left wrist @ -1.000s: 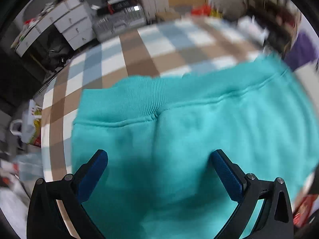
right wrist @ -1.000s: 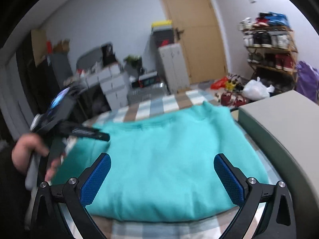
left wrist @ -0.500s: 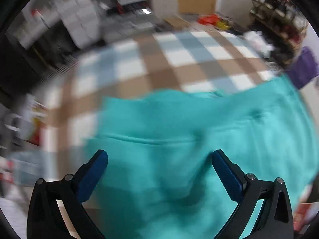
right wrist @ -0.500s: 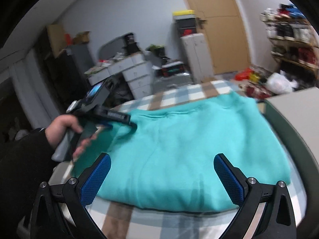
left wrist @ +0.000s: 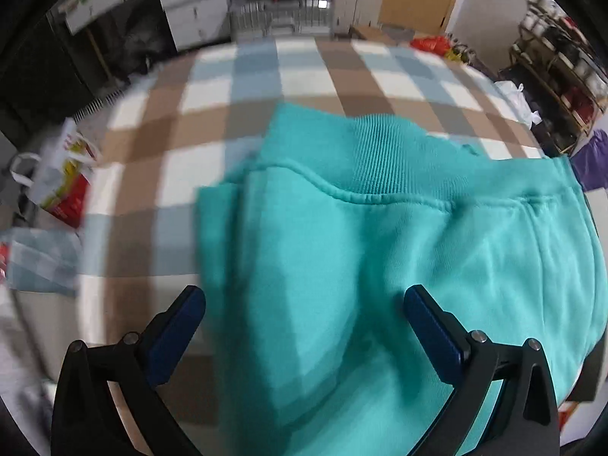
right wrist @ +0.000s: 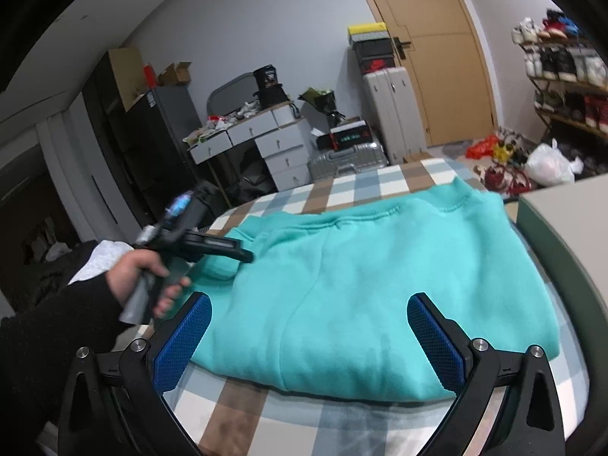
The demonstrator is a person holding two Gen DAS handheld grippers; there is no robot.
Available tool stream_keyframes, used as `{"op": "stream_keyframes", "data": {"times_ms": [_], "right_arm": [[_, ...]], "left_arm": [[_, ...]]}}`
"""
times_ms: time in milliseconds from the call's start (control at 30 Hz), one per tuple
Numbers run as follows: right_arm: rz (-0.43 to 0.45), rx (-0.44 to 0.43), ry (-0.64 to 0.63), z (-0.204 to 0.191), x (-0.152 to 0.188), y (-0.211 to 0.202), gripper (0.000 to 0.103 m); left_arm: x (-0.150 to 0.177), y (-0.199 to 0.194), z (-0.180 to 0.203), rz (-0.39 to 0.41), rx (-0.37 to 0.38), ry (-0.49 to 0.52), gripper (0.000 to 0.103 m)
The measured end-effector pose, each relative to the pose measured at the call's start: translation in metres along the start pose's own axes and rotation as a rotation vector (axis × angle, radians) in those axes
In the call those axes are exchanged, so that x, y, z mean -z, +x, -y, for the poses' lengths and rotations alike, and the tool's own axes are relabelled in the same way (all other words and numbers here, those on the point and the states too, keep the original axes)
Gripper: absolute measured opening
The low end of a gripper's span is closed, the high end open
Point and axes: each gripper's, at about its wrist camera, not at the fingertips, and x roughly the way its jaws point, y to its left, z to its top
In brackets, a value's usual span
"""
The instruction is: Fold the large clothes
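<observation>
We see a bed (right wrist: 357, 184) with a checked cover in blue, brown and white; on it lies a teal sweatshirt (right wrist: 380, 288), folded into a thick rectangle, its ribbed hem (left wrist: 383, 152) along the far edge. The right wrist view takes in the whole garment, with a grey block (right wrist: 570, 235) just beside its right edge; the left wrist view shows only the left part of the sweatshirt (left wrist: 380, 285), close and blurred, with layers of cloth stepped at its left side.

Only the right view shows the room upright: a wooden door (right wrist: 437, 57), grey drawers (right wrist: 266, 144), a suitcase (right wrist: 349, 157) and shoe shelves (right wrist: 562, 76); the left view shows a printed bag (left wrist: 64, 178) beyond the bed's left side, which the right view does not.

Our left gripper (left wrist: 304, 323) hangs over the sweatshirt's left part, its jaws wide apart with nothing between them; the right view alone shows it from outside (right wrist: 212, 245), held by a hand (right wrist: 140, 277) in a black sleeve (right wrist: 49, 326), its tip at the garment's left edge; we cannot tell whether it touches the cloth.

Our right gripper (right wrist: 309, 332) hovers at the near edge, jaws spread wide, gripping nothing.
</observation>
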Motion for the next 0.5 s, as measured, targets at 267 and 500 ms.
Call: {"op": "stream_keyframes", "data": {"times_ms": [267, 500], "right_arm": [[-0.016, -0.039, 0.065, 0.007, -0.002, 0.005, 0.103], [-0.005, -0.018, 0.051, 0.009, 0.001, 0.002, 0.103]], "left_arm": [[0.032, 0.029, -0.046, -0.147, 0.199, -0.123, 0.047], [0.026, -0.001, -0.040, -0.063, 0.207, -0.151, 0.021]]}}
